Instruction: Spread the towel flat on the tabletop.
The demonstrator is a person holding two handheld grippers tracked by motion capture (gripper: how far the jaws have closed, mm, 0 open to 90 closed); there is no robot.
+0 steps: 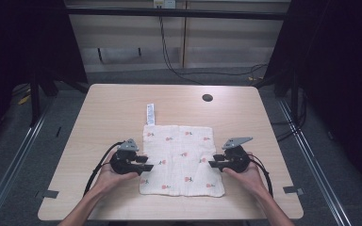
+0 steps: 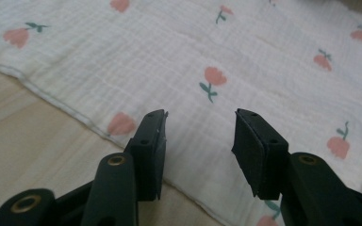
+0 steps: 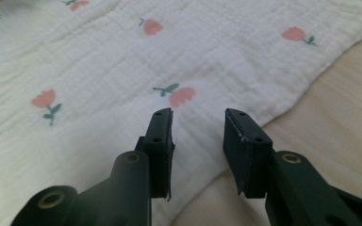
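A white crinkled muslin cloth printed with small pink tulips [image 1: 181,160] lies flat between the two tongs. The left gripper [image 1: 147,164] sits at its left edge, the right gripper [image 1: 213,164] at its right edge; both have their jaws spread apart with nothing between them, tips just over the cloth's border. A white care label [image 1: 150,114] juts from the cloth's far corner. Beyond both tongs, a dark round grommet hole [image 1: 207,98] marks the pale wooden table [image 1: 108,108]. Grey floor and black cables [image 1: 169,61] lie behind.
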